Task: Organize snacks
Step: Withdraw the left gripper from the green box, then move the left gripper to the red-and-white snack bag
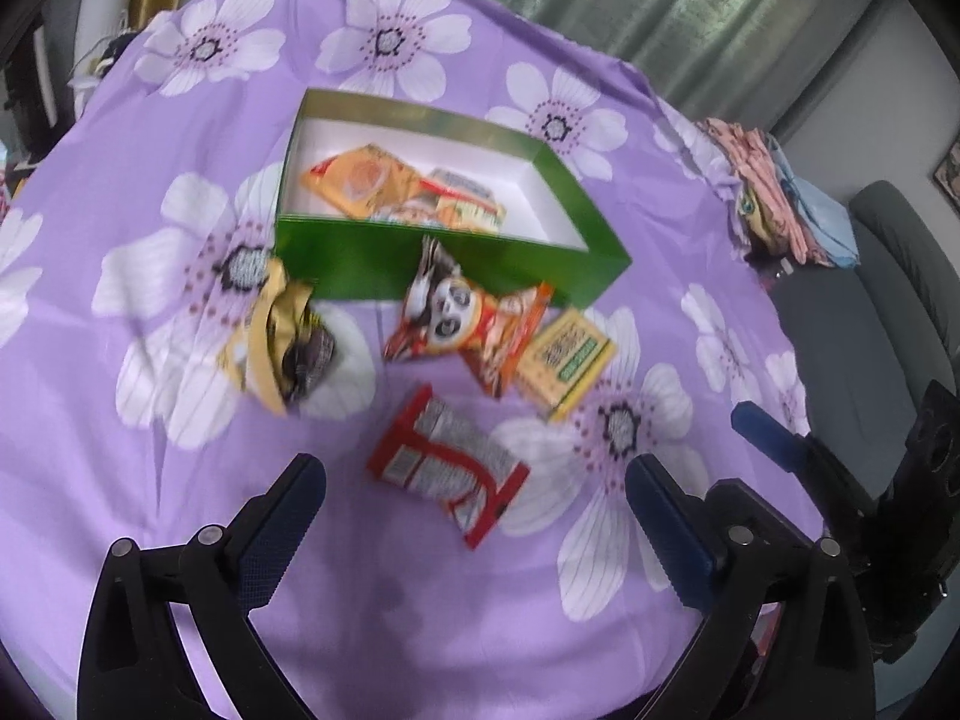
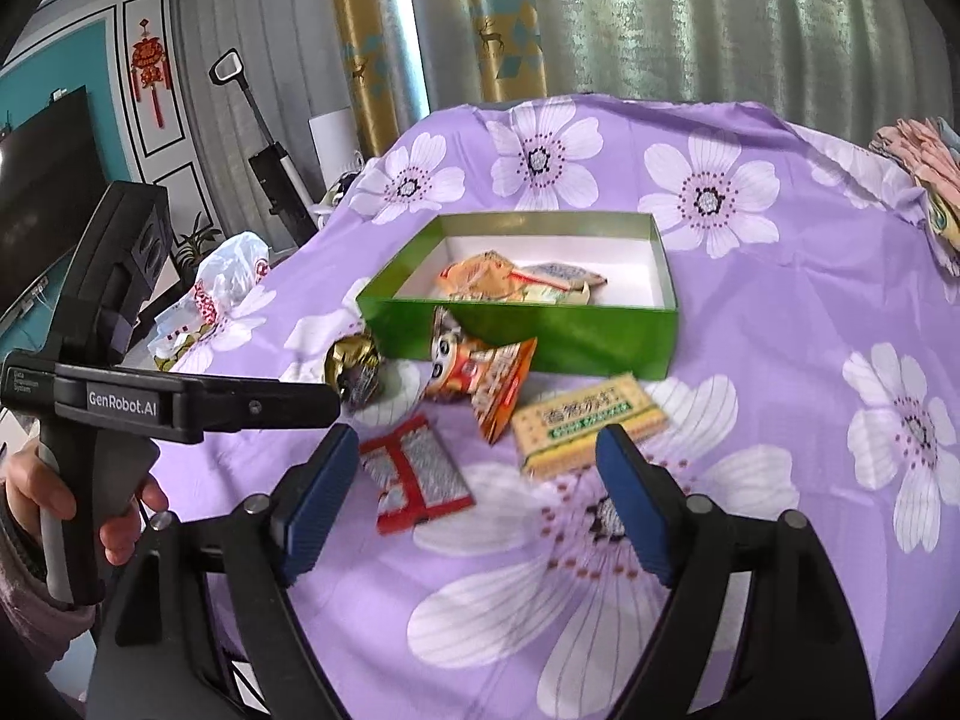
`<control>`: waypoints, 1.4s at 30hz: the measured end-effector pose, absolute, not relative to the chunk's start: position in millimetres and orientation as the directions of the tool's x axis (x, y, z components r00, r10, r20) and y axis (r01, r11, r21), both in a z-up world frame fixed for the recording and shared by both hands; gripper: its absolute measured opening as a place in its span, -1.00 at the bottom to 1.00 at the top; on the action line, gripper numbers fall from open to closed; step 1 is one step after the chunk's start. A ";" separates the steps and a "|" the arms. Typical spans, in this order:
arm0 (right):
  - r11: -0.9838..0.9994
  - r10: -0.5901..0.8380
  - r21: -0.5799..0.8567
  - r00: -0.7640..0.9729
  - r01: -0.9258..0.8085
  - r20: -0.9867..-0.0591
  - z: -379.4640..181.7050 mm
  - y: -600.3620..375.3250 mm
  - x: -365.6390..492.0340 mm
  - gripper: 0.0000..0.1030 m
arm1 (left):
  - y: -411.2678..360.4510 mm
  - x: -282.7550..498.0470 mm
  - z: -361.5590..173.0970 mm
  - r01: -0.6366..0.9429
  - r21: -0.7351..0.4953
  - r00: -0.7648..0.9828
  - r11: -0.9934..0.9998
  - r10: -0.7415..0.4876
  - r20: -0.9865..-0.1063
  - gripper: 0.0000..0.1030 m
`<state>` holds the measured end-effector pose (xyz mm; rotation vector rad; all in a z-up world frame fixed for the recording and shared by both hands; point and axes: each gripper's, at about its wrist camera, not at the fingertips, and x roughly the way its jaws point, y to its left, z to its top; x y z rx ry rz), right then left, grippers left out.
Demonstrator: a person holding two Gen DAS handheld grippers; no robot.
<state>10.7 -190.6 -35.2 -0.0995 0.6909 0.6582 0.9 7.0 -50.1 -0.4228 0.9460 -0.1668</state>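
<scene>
Left wrist view shows the green box [image 1: 456,267] at the far middle of the purple-clothed worktop [image 1: 150,480], a few packets already lying inside. Four remain outside, just near of it: gold wrapper [image 1: 282,342], panda packet [image 1: 462,318], yellow biscuit pack [image 1: 567,363] and red packet [image 1: 450,468]. Left gripper [image 1: 474,534] and right gripper [image 2: 480,495] have fingers spread, holding nothing.
</scene>
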 end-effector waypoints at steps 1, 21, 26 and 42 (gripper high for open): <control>0.794 0.532 0.129 0.575 -0.595 -0.621 -36.7 -190.7 8.3 0.59 | 6.0 -1.7 -52.0 -0.047 -0.418 0.576 0.907 -0.317 -0.754 0.94; 0.737 0.598 0.262 0.419 -0.623 -0.683 -110.5 -178.0 -1.3 0.59 | 5.2 -24.9 -99.5 -0.061 -0.405 0.579 0.912 -0.299 -0.758 0.94; 0.722 0.606 0.278 0.387 -0.633 -0.695 -121.7 -167.4 10.1 0.59 | 7.0 -16.9 -105.5 -0.071 -0.452 0.572 0.889 -0.335 -0.748 0.94; 0.634 0.591 0.244 0.257 -0.734 -0.765 -132.6 -117.5 54.2 0.61 | 1.5 13.9 -111.4 -0.113 -0.487 0.555 0.866 -0.351 -0.754 0.83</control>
